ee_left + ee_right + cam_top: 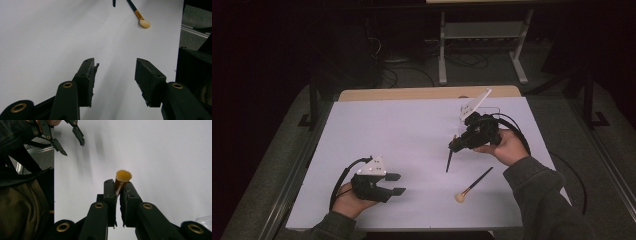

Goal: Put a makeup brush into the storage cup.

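High view had the right claw [454,146] clenched on a brush [448,161], left claw [395,183] released; steady, level carriage would have kept it from slipping.

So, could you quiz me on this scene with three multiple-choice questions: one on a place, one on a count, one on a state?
1. Where does the loose brush lie?
A. on the white table
B. on the floor
C. on a shelf

2. How many brushes are there?
A. one
B. two
C. four

3. The right tool is:
A. open and empty
B. shut on a brush
C. lying on the table

Answers:
1 A: it rests flat on the white surface.
2 B: one lies loose, and the held brush makes two.
3 B: its jaws pinch the stem just below the orange bristles.
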The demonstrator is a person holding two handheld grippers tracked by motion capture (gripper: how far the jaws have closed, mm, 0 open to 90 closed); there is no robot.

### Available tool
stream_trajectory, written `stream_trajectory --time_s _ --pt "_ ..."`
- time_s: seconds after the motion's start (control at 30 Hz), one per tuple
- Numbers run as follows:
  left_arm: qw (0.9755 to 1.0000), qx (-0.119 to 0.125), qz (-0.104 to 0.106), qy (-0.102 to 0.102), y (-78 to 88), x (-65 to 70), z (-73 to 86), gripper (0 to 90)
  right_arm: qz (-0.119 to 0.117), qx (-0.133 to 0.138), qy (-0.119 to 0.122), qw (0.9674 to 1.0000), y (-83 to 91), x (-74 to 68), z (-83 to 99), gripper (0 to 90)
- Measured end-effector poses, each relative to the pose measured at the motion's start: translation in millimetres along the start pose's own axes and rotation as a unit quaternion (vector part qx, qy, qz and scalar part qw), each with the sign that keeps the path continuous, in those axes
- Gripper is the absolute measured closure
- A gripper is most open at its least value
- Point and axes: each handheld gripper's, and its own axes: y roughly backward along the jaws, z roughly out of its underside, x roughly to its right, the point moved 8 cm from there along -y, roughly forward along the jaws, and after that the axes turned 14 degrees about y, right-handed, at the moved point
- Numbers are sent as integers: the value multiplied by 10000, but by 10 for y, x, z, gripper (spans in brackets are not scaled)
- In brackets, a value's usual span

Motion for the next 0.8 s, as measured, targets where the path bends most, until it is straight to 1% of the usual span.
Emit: stream_trajectory --time_s 0.17,0.2,0.37,0.43,0.5,0.6,0.63,0.77,0.8 --pt "10000 20 -20 26 1 -13 22 483 70 -30 -50 10000 45 55 22 828" --pt "10000 16 -38 38 1 -15 28 476 70 10 -70 10000 57 66 18 828" --pt "9999 50 -71 107 12 -36 61 459 160 33 -98 9998 143 133 15 829" --pt "9999 55 -92 127 16 -46 75 454 168 34 -74 9998 169 163 14 828" --pt "9998 72 -93 128 23 -53 81 447 200 -4 -134 9997 204 182 6 828" --pt "9998 106 -104 125 34 -56 95 454 255 15 -132 9996 255 226 -11 828" --pt "9998 112 -93 147 41 -54 97 452 266 19 -167 9995 272 235 -18 828" --pt "9997 157 -121 125 69 -62 100 446 329 -19 -183 9993 328 314 -19 828" --pt "9997 172 -114 165 70 -61 104 443 323 -30 -223 9992 347 326 -23 829"
